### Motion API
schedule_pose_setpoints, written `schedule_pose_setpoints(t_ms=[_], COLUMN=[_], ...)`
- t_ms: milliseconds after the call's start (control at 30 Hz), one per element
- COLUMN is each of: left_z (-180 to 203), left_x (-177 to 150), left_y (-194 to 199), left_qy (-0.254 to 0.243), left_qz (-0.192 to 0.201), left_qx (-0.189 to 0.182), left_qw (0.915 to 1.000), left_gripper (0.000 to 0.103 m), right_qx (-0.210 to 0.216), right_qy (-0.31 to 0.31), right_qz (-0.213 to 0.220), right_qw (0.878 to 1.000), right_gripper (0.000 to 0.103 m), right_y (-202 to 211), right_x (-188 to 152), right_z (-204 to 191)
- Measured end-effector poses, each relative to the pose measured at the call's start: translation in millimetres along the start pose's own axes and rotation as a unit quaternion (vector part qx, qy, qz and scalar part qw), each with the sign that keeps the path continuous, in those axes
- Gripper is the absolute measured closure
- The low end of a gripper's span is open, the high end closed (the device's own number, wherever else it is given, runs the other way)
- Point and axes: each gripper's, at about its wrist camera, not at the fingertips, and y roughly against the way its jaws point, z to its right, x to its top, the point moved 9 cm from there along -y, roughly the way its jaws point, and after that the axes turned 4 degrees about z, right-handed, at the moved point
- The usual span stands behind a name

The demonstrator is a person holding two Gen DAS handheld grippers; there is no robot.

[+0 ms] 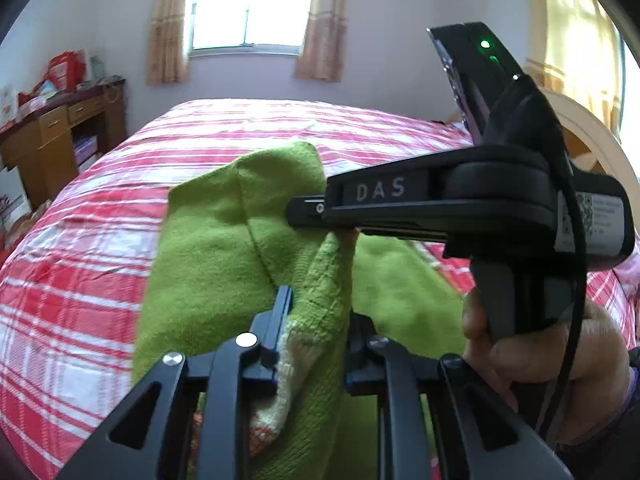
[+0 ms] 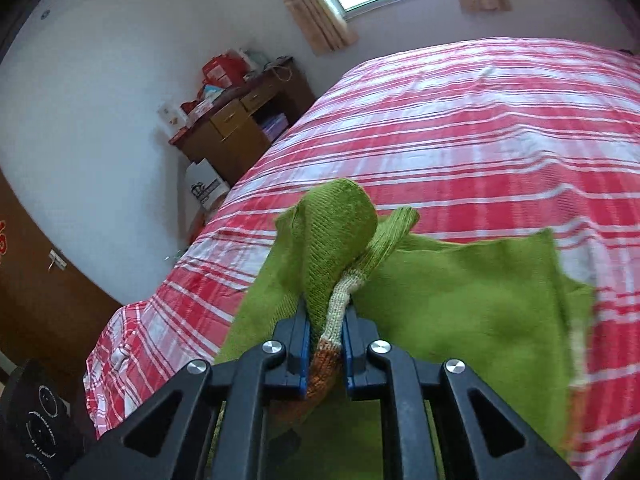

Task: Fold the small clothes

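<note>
A small green knitted sweater (image 1: pixel 208 256) with a cream and orange hem lies partly lifted over the red-and-white plaid bed (image 1: pixel 80 280). My left gripper (image 1: pixel 318 320) is shut on a bunched fold of the sweater. The right gripper's body crosses the left wrist view at the right, its fingers (image 1: pixel 308 210) reaching the same fold. In the right wrist view my right gripper (image 2: pixel 326 336) is shut on the sweater's cream and orange edge, and the green cloth (image 2: pixel 460 300) hangs from it over the bed (image 2: pixel 480 128).
A wooden desk (image 1: pixel 60 136) with red bags and boxes stands left of the bed; it also shows in the right wrist view (image 2: pixel 236 120). A window with curtains (image 1: pixel 248 8) is behind the bed. A hand (image 1: pixel 560 352) holds the right gripper.
</note>
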Motion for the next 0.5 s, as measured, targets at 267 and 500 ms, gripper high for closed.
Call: schedule_pose_setpoints(t_ms=[267, 500], left_z=[63.8, 87.9], left_x=[-3.9, -15.6], left_y=[-25.9, -47.9], left_qy=[-0.039, -0.073], left_qz=[-0.027, -0.048], left_qx=[-0.030, -0.025], left_qw=[0.9984, 0.9959], left_gripper=[0.082, 0.082], right_qx=[-0.038, -0.053], right_qy=[-0.032, -0.073], right_qz=[0.005, -0.007], right_qw=[0.999, 0.996], right_gripper=[0.091, 0.091], right_y=[40.2, 47.6], right_x=[-2.9, -20.9], right_z=[76.3, 131.8])
